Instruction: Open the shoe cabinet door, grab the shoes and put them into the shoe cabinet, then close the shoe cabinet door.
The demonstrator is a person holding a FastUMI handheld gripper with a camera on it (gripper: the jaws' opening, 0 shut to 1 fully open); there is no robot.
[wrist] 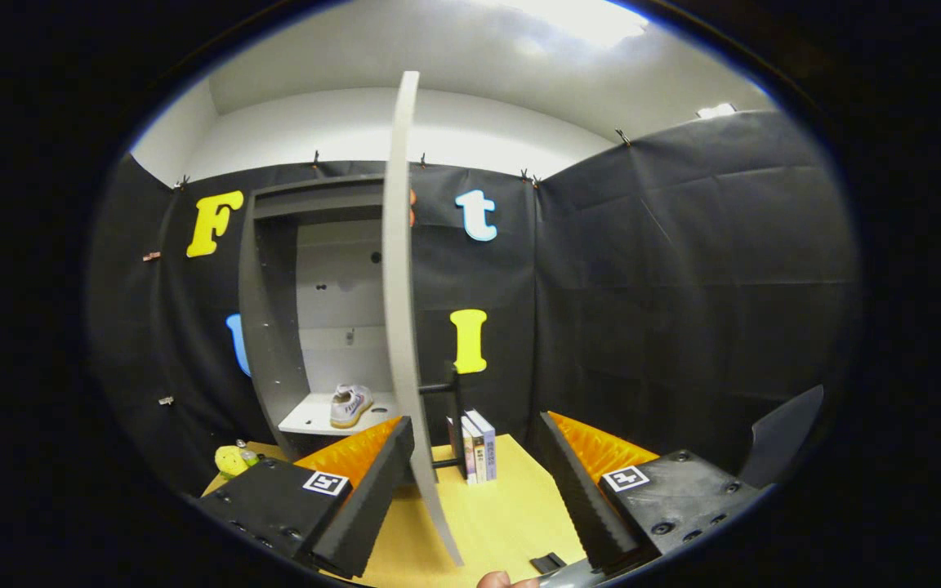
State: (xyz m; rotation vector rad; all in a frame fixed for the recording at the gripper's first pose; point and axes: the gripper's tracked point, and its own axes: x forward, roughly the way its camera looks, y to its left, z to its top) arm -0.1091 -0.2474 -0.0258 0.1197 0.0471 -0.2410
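Gripper view: gripper (474, 482) has fingers spread wide, gripping nothing. Cabinet door (402, 327) stands edge-on, swung fully out, its lower edge running between the fingers nearer the left one; likely lined up to push it shut. Shoe (350, 405) already sits on the cabinet shelf (307, 418), left of the door. Books (474, 445) stand right of the door on the table (503, 514).

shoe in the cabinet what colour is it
White shoe with a tan sole, seen in the gripper view.
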